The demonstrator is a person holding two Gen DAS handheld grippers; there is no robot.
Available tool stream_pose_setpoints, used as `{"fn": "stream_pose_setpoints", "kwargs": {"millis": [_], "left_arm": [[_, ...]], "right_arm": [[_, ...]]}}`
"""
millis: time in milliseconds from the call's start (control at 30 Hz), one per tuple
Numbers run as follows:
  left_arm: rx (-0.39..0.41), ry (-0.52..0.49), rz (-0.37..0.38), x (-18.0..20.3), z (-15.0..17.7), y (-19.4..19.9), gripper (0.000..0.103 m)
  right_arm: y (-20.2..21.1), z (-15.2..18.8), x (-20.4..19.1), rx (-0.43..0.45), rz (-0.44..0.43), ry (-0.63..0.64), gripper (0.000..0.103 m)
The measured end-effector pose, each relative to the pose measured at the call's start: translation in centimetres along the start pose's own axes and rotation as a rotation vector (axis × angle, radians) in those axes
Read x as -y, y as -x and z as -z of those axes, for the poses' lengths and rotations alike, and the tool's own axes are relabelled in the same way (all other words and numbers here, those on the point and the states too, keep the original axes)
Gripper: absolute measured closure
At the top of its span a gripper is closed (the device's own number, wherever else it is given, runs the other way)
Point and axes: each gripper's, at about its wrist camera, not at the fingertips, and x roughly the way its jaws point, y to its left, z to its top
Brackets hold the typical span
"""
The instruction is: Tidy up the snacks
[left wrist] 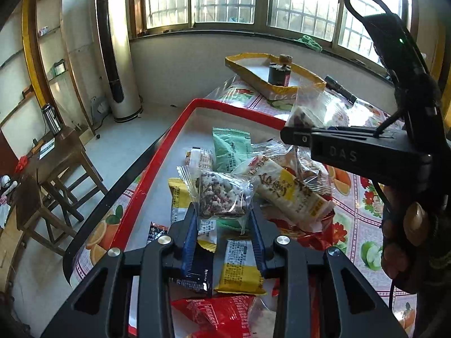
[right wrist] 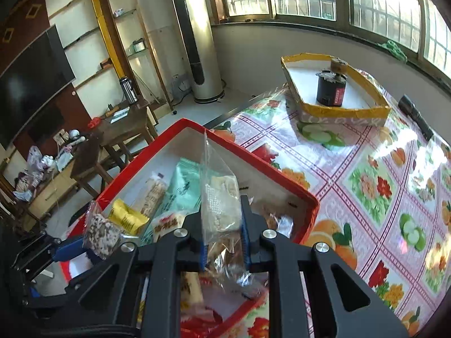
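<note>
A red tray point(left wrist: 157, 157) point(right wrist: 265, 169) on the flowered tablecloth holds several wrapped snacks: a green packet point(left wrist: 229, 148) point(right wrist: 183, 186), yellow packets point(left wrist: 239, 273) and a long white-and-yellow bar point(left wrist: 284, 188). My left gripper point(left wrist: 224, 219) is shut on a clear-wrapped dark grain bar point(left wrist: 222, 194) point(right wrist: 100, 233), held above the tray. My right gripper point(right wrist: 224, 236) is shut on a clear packet with a pale cracker point(right wrist: 222, 205) point(left wrist: 313, 109), also lifted over the tray. In the left wrist view the right gripper point(left wrist: 284, 136) reaches in from the right, a hand point(left wrist: 408, 236) around its handle.
A yellow-rimmed box point(left wrist: 282, 87) point(right wrist: 341, 112) at the table's far side holds a dark can point(right wrist: 331, 90) point(left wrist: 279, 73). A black flashlight point(left wrist: 339, 88) point(right wrist: 415, 115) lies right of it. Left of the table's edge the floor drops away, with wooden stools point(left wrist: 53, 188) and a standing air conditioner point(left wrist: 118, 56).
</note>
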Motion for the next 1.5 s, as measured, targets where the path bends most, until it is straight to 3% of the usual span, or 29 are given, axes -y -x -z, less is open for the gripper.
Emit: {"fn": "stream_pose_setpoints", "kwargs": {"millis": [267, 900, 1133, 1400, 1500], "left_arm": [[-0.019, 0.005, -0.001, -0.3, 0.1, -0.9, 0.069], [-0.007, 0.022, -0.024, -0.6, -0.3, -1.8, 0.065], [-0.006, 0.026, -0.019, -0.9, -0.3, -1.4, 0.061], [0.033, 0.027, -0.031, -0.7, -0.4, -0.1, 0.031], [0.06, 0.02, -0.045, -0.5, -0.3, 0.6, 0.026]], "right_arm": [[-1.7, -0.4, -1.1, -0.011, 0.055, 0.059, 0.083], [-4.0, -0.9, -1.1, -0.044, 0.066, 0.081, 0.08], [-3.1, -0.8, -1.5, -0.023, 0.05, 0.086, 0.06], [-1.7, -0.4, -1.9, -0.009, 0.031, 0.098, 0.056], [-0.9, -0.1, -2.1, 0.004, 0.026, 0.115, 0.051]]}}
